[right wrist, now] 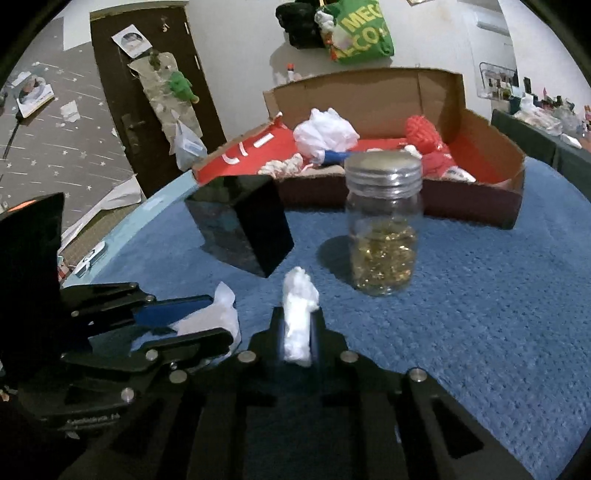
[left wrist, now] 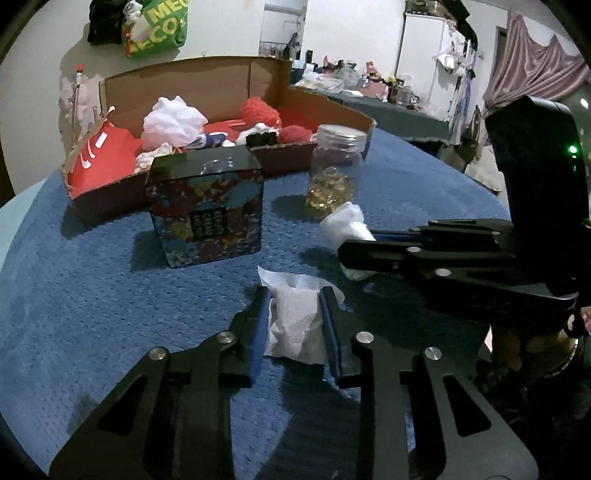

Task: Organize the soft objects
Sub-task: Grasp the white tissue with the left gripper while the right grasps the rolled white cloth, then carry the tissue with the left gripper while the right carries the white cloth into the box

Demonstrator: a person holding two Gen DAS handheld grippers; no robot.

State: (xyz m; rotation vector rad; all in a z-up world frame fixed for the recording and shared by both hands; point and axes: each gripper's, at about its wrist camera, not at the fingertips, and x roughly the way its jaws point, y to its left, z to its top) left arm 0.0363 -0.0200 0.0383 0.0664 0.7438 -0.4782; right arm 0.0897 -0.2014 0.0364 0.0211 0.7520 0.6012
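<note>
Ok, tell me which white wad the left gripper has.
The flatter folded tissue, pinched in the left gripper. The smaller crumpled wad, nearer the jar, is in the right gripper.

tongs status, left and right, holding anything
Left tongs: closed on a flat white paper tissue.
Right tongs: closed on a crumpled white tissue wad.

A white wall [right wrist: 240,44] is being hung with a green bag [right wrist: 360,31], beside a dark brown door [right wrist: 122,92] that is being covered with papers. The tabletop [left wrist: 92,295] is being covered by a blue textured cloth, and pink drapery [left wrist: 535,66] is being hung near a white cabinet [left wrist: 421,48] under dim light.
</note>
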